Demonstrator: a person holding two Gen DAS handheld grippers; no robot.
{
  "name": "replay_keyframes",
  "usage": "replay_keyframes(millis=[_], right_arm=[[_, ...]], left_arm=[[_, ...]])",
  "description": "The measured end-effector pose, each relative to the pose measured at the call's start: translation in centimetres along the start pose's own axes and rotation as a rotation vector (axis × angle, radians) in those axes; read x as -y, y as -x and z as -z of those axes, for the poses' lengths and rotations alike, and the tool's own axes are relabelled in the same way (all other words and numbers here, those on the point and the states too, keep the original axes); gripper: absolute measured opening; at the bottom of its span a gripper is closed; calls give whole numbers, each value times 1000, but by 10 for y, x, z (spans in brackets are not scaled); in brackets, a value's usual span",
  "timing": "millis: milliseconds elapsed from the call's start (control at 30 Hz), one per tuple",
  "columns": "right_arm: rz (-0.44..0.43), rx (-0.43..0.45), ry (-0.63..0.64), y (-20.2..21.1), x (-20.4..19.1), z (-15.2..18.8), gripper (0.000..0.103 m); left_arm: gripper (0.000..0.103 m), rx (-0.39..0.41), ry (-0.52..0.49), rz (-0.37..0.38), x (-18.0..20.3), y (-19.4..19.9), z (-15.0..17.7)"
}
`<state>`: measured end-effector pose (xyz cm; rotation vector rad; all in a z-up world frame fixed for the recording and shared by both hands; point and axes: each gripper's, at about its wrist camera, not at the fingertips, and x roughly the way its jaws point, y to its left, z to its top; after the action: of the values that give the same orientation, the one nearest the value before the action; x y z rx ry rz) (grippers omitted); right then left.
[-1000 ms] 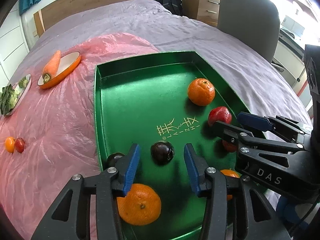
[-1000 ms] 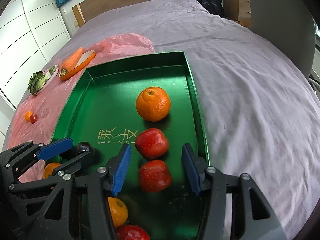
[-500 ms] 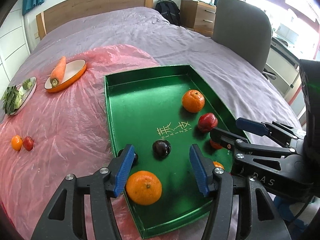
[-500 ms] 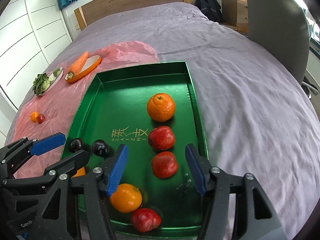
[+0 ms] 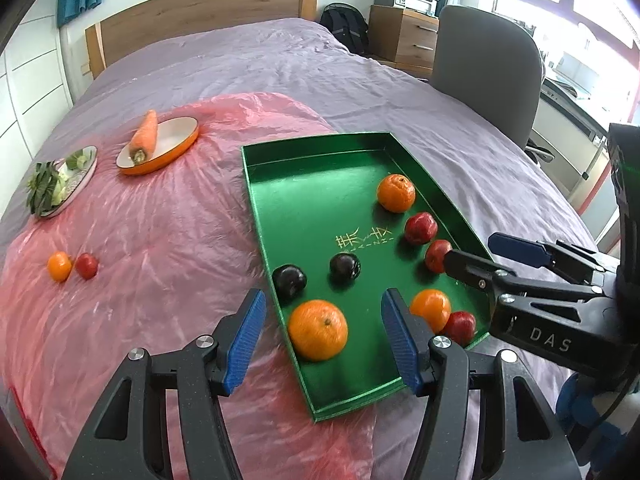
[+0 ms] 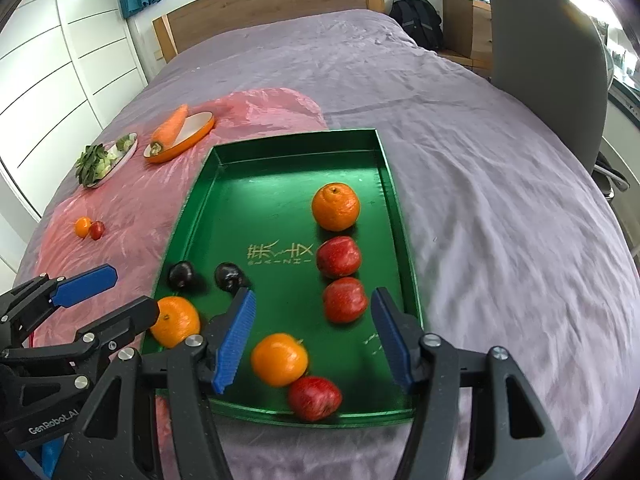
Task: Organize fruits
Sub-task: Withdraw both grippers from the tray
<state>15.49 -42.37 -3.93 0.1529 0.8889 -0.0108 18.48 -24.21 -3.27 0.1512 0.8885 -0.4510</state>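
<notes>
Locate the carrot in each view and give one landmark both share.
Left wrist: the carrot is upper left, lying across the rim of the orange dish, left of the tray.
Right wrist: the carrot is upper left, on the same dish, beyond the tray's far left corner.
Shared landmark: the gold lettering on the tray floor.

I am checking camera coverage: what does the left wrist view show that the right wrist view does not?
Left only: the DAS label on the right gripper. Right only: the GenRobot.AI label on the left gripper. Both: the tray with three oranges, three red fruits and two plums; the carrot; both grippers, whose jaws have just been opening, with nothing held.
</notes>
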Motion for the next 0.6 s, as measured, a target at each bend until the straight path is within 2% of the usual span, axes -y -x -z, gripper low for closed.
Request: replay_keyframes(millis=[600], right_arm=[[-47,-25,46,28,-47,30,103]], left_arm=[[58,23,44,-61,-26,48,32]])
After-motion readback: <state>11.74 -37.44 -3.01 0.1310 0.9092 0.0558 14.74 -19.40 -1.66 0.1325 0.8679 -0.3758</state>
